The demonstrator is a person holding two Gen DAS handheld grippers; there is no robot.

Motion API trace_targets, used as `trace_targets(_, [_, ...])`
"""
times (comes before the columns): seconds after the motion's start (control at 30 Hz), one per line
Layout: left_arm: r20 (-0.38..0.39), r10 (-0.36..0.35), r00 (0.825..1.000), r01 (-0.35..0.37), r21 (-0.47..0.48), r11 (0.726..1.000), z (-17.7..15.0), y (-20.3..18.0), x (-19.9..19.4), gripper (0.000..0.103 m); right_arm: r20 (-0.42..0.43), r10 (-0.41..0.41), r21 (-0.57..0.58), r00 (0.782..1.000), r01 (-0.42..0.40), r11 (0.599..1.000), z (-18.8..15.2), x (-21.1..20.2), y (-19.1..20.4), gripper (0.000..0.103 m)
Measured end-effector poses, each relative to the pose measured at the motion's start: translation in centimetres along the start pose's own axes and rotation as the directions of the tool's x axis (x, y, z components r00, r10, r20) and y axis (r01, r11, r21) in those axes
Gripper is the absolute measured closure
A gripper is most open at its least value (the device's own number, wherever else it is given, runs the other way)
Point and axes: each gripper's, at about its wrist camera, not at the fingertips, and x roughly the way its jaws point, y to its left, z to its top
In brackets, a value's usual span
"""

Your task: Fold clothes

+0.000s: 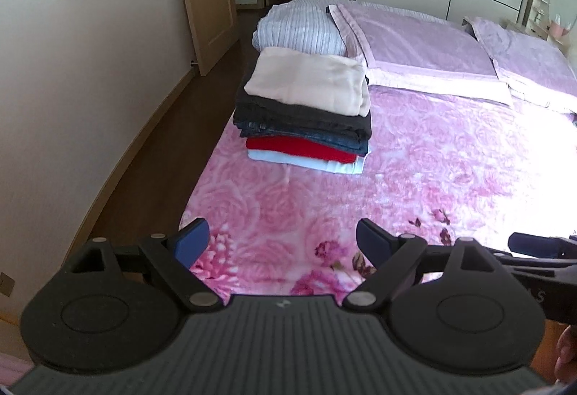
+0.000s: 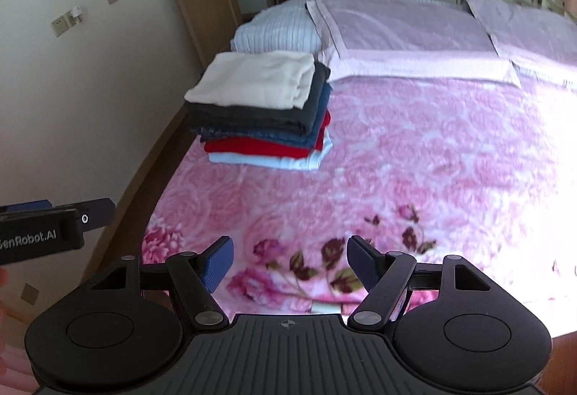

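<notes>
While no loose garment shows on the pink rose-patterned bedspread [image 1: 414, 160], a squared stack of folded clothes [image 1: 306, 114], cream on top over dark grey, denim, red and pale blue, rests near the pillows at the bed's left edge. Folding appears complete in view. Left gripper [image 1: 283, 240] and right gripper [image 2: 290, 261] hover with jaws apart, holding nothing.

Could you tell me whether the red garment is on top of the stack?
No, a cream garment tops the stack; the red one lies near the bottom.
</notes>
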Motion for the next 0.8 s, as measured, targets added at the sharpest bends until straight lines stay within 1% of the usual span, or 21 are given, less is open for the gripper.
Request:
trace_targets(0.2, [-0.050,-0.035,0.998,0.036,0.015,0.999,0.0,0.8,1.1,0.017,-0.048,-0.012,0.046,0.999,0.014,0.999,-0.1,1.7,1.0,0.030])
trace_targets(0.5, [-0.077,-0.060,0.995,0.063,0.041,0.997,2.0,2.2,3.8,0.017,-0.077,-0.030,0.065,0.997,0.035,0.997,1.1,3.8,2.7,0.030])
trace_targets(0.8, [-0.100,-0.083,0.991,0.090,0.071,0.993,4.0,3.1,7.0,0.017,-0.105,-0.038,0.097,0.994,0.049,0.994,2.9,6.5,3.4,0.030])
